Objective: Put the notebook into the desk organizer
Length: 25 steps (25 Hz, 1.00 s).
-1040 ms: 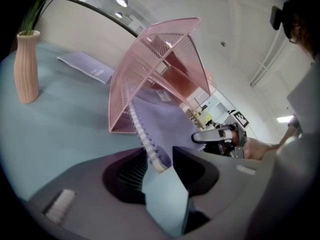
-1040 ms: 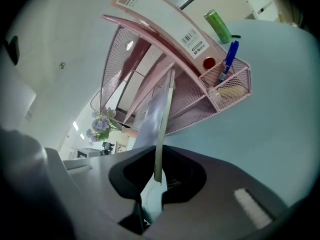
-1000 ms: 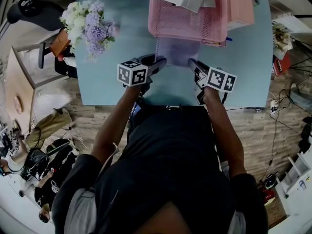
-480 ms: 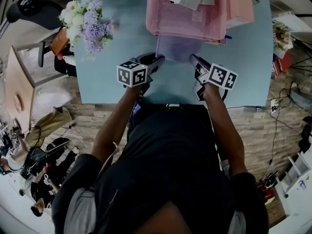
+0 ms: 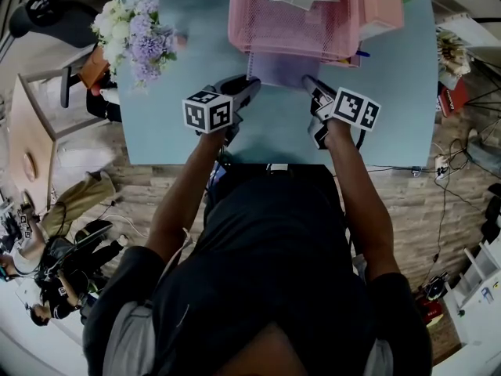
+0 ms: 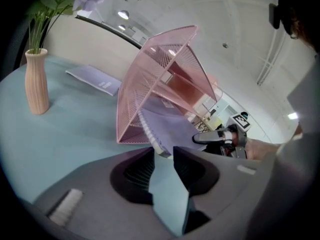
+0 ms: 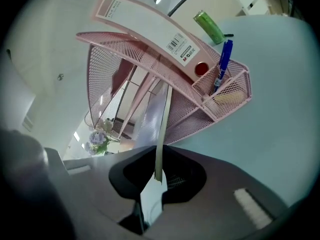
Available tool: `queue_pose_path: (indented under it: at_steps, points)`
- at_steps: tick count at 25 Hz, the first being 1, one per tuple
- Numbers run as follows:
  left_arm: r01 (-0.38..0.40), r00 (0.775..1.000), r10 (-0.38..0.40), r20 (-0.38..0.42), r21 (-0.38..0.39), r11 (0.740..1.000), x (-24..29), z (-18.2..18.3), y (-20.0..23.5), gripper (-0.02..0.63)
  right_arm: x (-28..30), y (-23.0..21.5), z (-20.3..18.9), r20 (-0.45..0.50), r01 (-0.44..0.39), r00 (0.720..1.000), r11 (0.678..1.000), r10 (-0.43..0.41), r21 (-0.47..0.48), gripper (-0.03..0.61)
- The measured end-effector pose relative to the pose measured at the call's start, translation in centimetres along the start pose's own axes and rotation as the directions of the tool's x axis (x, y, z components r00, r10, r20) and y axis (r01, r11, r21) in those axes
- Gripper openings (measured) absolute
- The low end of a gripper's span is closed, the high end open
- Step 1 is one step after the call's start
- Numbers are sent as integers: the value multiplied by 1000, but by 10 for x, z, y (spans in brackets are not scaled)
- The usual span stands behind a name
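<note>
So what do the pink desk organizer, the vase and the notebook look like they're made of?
Desk organizer: pink wire mesh, likely painted metal; the grid walls are see-through.
Vase: peach, ribbed and matte, probably ceramic, possibly plastic.
Notebook: lavender card or plastic cover, slightly shiny, with a pale coil binding along one edge.

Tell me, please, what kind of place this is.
Probably an office or lab workroom. A light blue desk carries a pink mesh organizer with a pen, a notebook partly inside it, and a vase of flowers. Cables lie on the wooden floor.
</note>
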<state>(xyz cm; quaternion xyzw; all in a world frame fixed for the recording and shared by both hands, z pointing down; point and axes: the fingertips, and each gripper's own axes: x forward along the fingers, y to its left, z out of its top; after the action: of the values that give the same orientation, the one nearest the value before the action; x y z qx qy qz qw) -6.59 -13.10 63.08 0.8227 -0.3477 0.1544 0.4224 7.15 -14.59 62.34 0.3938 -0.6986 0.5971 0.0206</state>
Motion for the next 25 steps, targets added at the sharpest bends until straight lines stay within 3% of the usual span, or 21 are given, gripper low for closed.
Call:
queue_pose_path:
  at_steps: [25]
  points:
    - [-5,1000,5,0,10,1000,-18,-28,-16,158,1,-10,12,50,14,999,999,-16,45,32]
